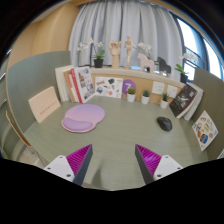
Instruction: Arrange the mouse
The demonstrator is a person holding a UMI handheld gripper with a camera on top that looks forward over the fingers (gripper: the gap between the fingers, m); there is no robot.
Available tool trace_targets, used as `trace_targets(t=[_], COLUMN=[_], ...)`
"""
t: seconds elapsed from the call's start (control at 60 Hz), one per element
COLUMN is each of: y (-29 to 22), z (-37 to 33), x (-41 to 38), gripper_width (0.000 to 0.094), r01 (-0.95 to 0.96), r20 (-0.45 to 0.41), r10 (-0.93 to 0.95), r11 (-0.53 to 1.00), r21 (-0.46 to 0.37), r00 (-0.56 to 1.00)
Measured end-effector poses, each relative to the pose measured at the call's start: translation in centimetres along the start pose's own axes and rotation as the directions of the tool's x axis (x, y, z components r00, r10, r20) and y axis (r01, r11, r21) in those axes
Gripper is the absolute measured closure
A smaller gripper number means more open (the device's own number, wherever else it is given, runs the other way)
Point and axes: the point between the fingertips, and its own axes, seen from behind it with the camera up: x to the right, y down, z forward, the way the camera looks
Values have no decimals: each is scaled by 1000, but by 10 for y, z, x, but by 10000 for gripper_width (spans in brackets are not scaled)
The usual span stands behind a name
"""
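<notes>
Gripper: the gripper (114,160) hangs over the near part of the green table (125,125), its two fingers spread well apart with nothing between them; the magenta pads (150,157) face each other across bare tabletop.

Mouse: the mouse (165,123) is a small dark thing lying on the table beyond the fingers and off to their right — well apart from them, not touched.

Lilac mat: a round lilac mat (84,116) lies beyond the left finger, nothing resting on it. My guess is that it is where the mouse belongs, though nothing here proves it.

Backdrop: picture cards (82,83) and small potted plants (146,96) stand along the far edge, with a framed picture (184,99) leaning just behind the mouse.

Stage: by my reckoning the task has hardly started; the reach to the mouse is not yet made.

Risk, approach: the mouse sits off the fingers' line, so a straight push forward would miss it or clip it with one finger and skid it toward the leaning frame.

Risk, grasp: its rounded, smooth-looking shell may squirt out if the pads close high on it or off-centre.

Risk, carry: swinging wide across the table could brush the plants.
</notes>
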Motion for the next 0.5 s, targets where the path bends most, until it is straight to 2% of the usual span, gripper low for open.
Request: trace_targets(t=[0.183, 0.267, 0.5], y=[41, 41, 23], z=[38, 58, 128], x=[111, 154, 246], gripper_width=[74, 75, 72], r01=[-83, -104, -143], r20=[-134, -179, -239], r10=[71, 86, 114], r11=[993, 990, 984], r21=[-84, -96, -106], r00=[988, 980, 964])
